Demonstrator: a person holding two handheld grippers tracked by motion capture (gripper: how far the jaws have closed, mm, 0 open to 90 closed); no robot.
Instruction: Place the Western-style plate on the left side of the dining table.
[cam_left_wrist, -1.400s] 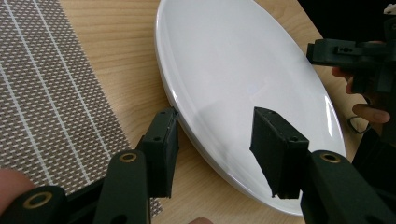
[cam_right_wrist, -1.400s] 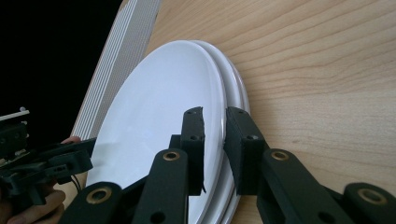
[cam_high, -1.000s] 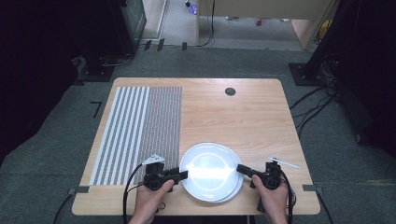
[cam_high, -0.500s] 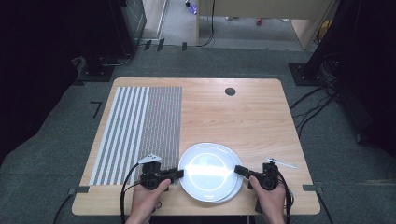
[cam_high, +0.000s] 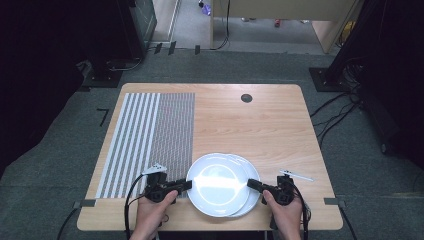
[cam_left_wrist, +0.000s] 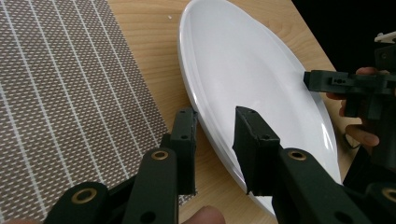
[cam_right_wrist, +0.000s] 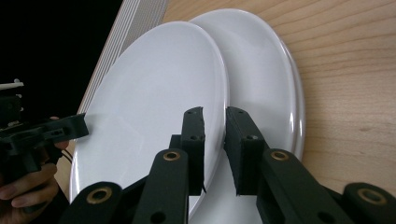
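A: Start with the plates — where do they sit?

B: Two white plates are stacked at the near edge of the wooden table (cam_high: 260, 125), just right of the striped placemat (cam_high: 150, 135). The top plate (cam_high: 217, 182) is shifted toward the mat, so the bottom plate (cam_high: 254, 172) shows as a crescent along the far and right side. In the right gripper view the top plate (cam_right_wrist: 154, 102) overlaps the bottom plate (cam_right_wrist: 266, 79) the same way.

A: And the grippers?

B: One at each side of the stack. The left gripper (cam_high: 184, 185) comes in from the mat side; its jaws have just been closing, and in the left gripper view (cam_left_wrist: 215, 144) they now straddle the top plate's (cam_left_wrist: 243, 65) near rim, clenched on it. The right gripper (cam_high: 252, 184) meets the opposite edge — in its own view (cam_right_wrist: 215, 144) the jaws stand narrow with the top plate's rim running up between them, grasping it.

A: Anything else around?

B: A person's hands hold both tools from the near edge, cables trailing back. A small dark round hole (cam_high: 246, 98) sits near the table's far edge, well apart from the plates. Grey carpet surrounds the table.
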